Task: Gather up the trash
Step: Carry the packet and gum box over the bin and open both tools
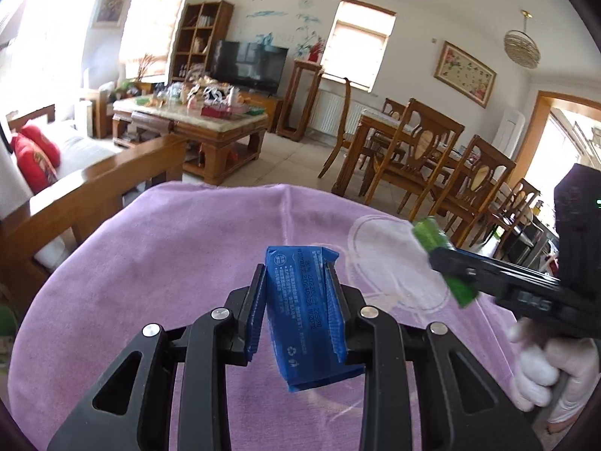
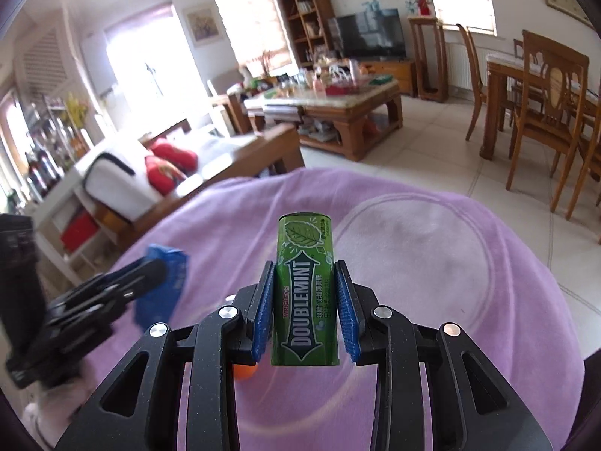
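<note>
Your left gripper [image 1: 296, 300] is clamped on the blue carton [image 1: 306, 315], held at lower centre of the left wrist view with its long axis running up the frame, along the fingers. Your right gripper [image 2: 304, 300] is clamped on the green Doublemint can [image 2: 305, 293], upright at centre of the right wrist view, long axis likewise along the fingers. Both items hang clear above the purple cloth [image 1: 169, 255]. No bin or bag is visible in either view, so you cannot tell which hand is nearer to it. Locate a receptacle before releasing.
</note>
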The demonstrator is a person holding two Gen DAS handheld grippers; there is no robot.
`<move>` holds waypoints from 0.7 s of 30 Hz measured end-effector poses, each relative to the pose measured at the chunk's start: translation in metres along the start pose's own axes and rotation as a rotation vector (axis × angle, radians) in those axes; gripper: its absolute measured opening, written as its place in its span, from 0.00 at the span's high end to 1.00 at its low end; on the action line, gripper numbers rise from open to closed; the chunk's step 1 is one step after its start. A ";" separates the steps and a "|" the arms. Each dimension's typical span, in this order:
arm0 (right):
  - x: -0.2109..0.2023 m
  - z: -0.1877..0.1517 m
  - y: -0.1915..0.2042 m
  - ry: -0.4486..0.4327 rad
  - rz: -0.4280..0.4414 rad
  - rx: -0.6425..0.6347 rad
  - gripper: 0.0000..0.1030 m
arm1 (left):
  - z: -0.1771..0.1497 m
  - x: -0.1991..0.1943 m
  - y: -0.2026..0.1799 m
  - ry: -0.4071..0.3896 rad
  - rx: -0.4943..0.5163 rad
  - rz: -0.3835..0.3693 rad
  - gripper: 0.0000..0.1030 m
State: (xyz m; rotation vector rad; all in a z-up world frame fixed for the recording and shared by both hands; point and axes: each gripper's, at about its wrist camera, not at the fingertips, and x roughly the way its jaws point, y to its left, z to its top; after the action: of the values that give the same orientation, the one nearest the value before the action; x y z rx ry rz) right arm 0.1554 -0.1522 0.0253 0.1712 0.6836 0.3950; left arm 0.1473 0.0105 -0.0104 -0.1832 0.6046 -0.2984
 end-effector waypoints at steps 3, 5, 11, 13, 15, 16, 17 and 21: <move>-0.053 -0.017 -0.009 -0.073 0.025 0.027 0.70 | 0.000 0.001 -0.017 0.007 0.004 -0.067 0.71; -0.086 -0.030 -0.019 -0.112 0.025 0.044 0.70 | -0.001 -0.005 -0.044 0.003 0.063 -0.089 0.71; -0.190 -0.070 -0.069 -0.261 -0.083 0.082 0.70 | -0.003 -0.035 -0.140 -0.024 0.184 -0.241 0.71; -0.220 -0.084 -0.088 -0.303 -0.133 0.098 0.70 | -0.004 -0.039 -0.173 -0.036 0.226 -0.282 0.71; -0.252 -0.099 -0.111 -0.347 -0.177 0.124 0.70 | -0.007 -0.040 -0.202 -0.034 0.258 -0.319 0.71; -0.267 -0.108 -0.124 -0.366 -0.203 0.139 0.70 | -0.010 -0.039 -0.218 -0.029 0.273 -0.339 0.71; -0.278 -0.116 -0.134 -0.381 -0.222 0.155 0.69 | -0.014 -0.037 -0.231 -0.025 0.285 -0.353 0.71; -0.326 -0.153 -0.191 -0.417 -0.298 0.244 0.69 | -0.034 -0.025 -0.292 0.014 0.350 -0.421 0.71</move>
State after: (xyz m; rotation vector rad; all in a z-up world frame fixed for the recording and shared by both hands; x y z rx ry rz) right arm -0.1161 -0.4555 0.0442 0.3662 0.3346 -0.0156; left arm 0.0433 -0.2588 0.0501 0.0323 0.5146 -0.8065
